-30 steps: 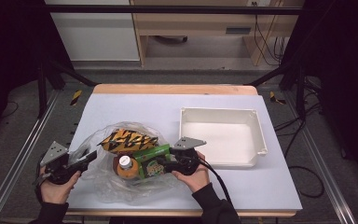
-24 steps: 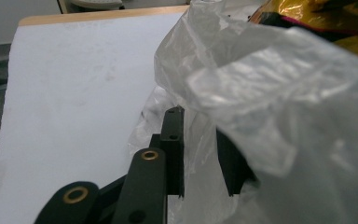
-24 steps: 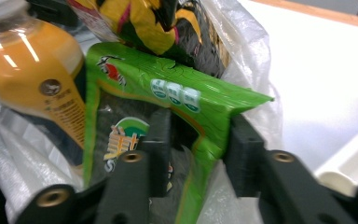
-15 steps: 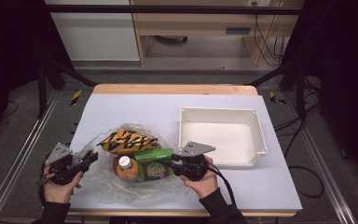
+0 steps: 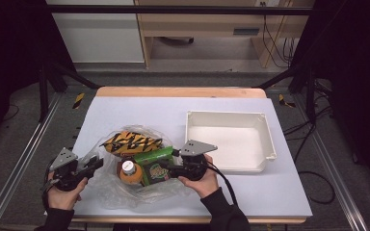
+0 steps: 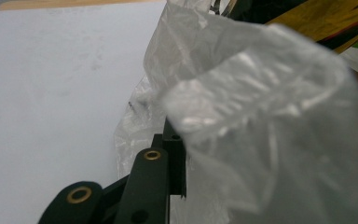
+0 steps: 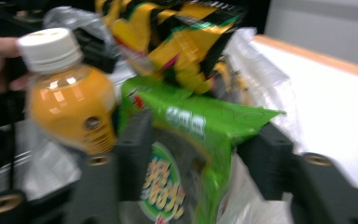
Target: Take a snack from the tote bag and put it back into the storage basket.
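Tongs, two pairs, one per hand. Left gripper (image 5: 95,162): jaws closed on a fold of the clear plastic bag (image 5: 107,193), pinning its edge at the near left of the table (image 5: 139,108); in the left gripper view the film (image 6: 261,121) billows over the closed jaws. Right gripper (image 5: 171,169): jaws set either side of the green snack packet (image 5: 155,163) and clamped on it; the right gripper view shows the packet (image 7: 186,154) squeezed between both jaws. Contents of bag: green packet at the mouth; orange drink bottle (image 5: 128,172) with white cap, lying just beside it; yellow-and-black striped packet (image 5: 132,142) behind, touching the green one. White tray (image 5: 269,139): bare, on the right half of the table, just beside the right hand (image 5: 203,182). Step in hand, by judgement: drawing the green packet out of the bag while the left holds the film back. Next move likely calls for a steady pull toward the tray, keeping the bag anchored so that the bottle is not dragged along.
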Action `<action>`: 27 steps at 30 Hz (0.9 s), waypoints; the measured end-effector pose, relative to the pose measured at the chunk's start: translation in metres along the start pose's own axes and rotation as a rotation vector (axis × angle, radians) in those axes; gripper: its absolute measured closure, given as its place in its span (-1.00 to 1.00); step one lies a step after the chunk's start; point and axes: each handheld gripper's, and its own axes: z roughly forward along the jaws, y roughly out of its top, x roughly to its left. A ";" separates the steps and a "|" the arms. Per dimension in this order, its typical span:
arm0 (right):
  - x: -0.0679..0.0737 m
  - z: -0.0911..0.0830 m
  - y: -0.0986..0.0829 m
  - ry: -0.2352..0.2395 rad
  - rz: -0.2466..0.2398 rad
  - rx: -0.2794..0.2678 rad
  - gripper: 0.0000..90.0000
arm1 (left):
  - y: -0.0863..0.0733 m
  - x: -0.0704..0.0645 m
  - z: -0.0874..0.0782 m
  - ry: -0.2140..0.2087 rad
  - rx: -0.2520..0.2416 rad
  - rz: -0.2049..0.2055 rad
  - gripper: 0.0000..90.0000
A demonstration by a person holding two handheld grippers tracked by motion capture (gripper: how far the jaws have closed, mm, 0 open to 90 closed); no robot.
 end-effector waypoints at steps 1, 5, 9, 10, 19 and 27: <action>0.000 -0.001 -0.001 0.002 -0.001 0.019 0.17 | 0.000 0.001 0.000 0.003 0.001 0.002 0.65; -0.005 0.002 -0.003 0.028 0.019 0.074 0.14 | 0.000 0.001 0.000 0.004 0.002 -0.002 0.66; -0.007 0.013 -0.008 0.012 0.007 0.144 0.19 | 0.000 0.000 0.001 0.006 0.004 -0.001 0.67; -0.007 0.015 -0.009 -0.004 -0.001 0.146 0.37 | 0.000 0.001 0.000 0.006 0.004 -0.004 0.67; -0.006 -0.001 -0.006 0.013 -0.005 0.108 0.75 | -0.001 0.001 0.000 0.012 0.006 -0.005 0.70; 0.003 -0.023 -0.001 0.006 -0.036 0.001 0.84 | -0.001 0.001 0.000 0.017 0.002 -0.007 0.70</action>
